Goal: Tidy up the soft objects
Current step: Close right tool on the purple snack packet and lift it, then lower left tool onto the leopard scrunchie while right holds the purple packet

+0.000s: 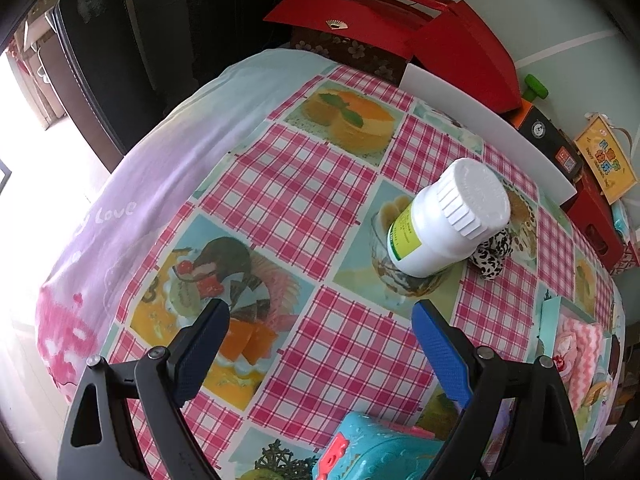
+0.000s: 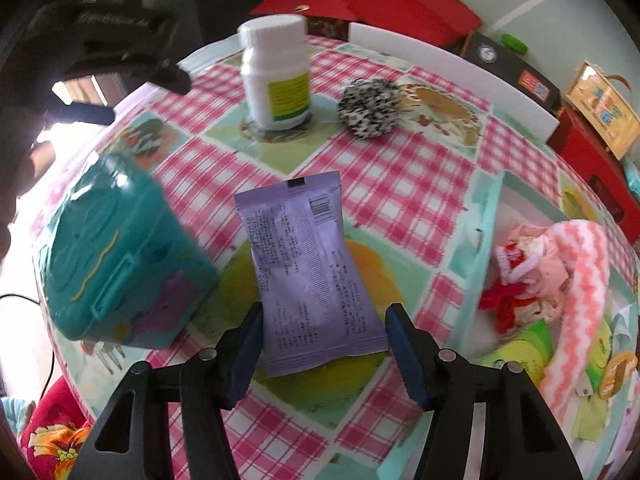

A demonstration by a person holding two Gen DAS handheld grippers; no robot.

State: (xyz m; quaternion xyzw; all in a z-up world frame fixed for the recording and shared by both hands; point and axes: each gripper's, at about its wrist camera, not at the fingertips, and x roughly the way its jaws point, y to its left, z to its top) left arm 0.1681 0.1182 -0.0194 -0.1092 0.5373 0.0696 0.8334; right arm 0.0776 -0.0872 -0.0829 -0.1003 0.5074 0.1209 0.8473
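Note:
A purple soft packet [image 2: 312,272] lies on the checked tablecloth, its near end between the fingers of my right gripper [image 2: 322,320], which is open around it. A black-and-white spotted soft ball [image 2: 370,110] sits beyond, next to a white pill bottle [image 2: 278,76]. A mint tray [image 2: 478,248] at the right holds a pink zigzag cloth [image 2: 580,276] and a red-and-white knitted piece [image 2: 510,280]. My left gripper [image 1: 320,318] is open and empty above the cloth, short of the bottle [image 1: 448,216] and the spotted ball [image 1: 492,254].
A teal plastic case [image 2: 116,256] stands left of the packet and shows at the bottom of the left wrist view [image 1: 372,448]. A white board [image 1: 480,128], red boxes [image 1: 400,28] and a yellow box [image 2: 604,112] line the far edge. The left gripper's body shows at upper left [image 2: 120,40].

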